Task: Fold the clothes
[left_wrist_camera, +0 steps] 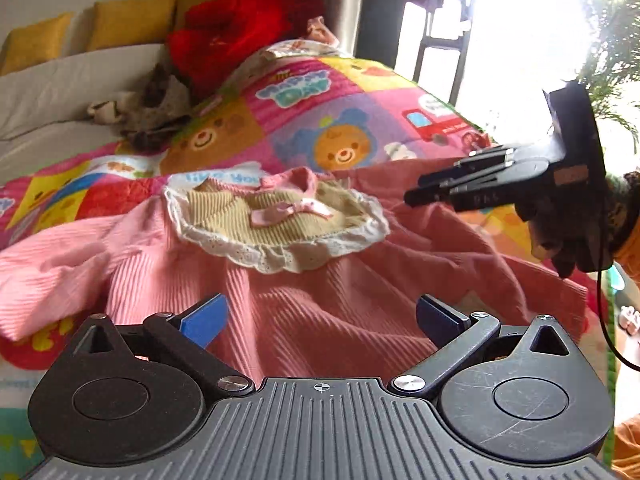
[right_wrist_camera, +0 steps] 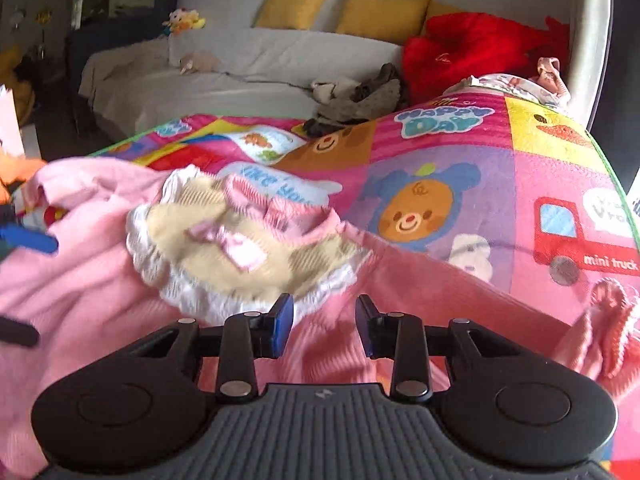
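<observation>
A pink ribbed child's dress [left_wrist_camera: 320, 312] lies spread on a bright cartoon quilt [left_wrist_camera: 320, 120], its beige bib collar [left_wrist_camera: 276, 224] with white lace and a pink bow facing up. My left gripper [left_wrist_camera: 320, 318] hovers over the skirt part, jaws wide apart with nothing between them. In the right wrist view the same dress [right_wrist_camera: 100, 300] fills the lower left, the collar [right_wrist_camera: 240, 248] just ahead. My right gripper [right_wrist_camera: 324, 324] stands over the pink cloth with a gap between its blue pads [right_wrist_camera: 284, 324], holding nothing. The right gripper [left_wrist_camera: 412, 198] also shows from the side at the dress's right edge.
A grey sofa [right_wrist_camera: 240, 76] with yellow cushions [right_wrist_camera: 380, 12] runs behind the quilt. On it lie a red plush heap [right_wrist_camera: 472, 56] and a crumpled grey-brown garment [right_wrist_camera: 356, 100]. More folded clothes [right_wrist_camera: 516, 84] sit at the quilt's far corner. A bright window [left_wrist_camera: 520, 40] is at right.
</observation>
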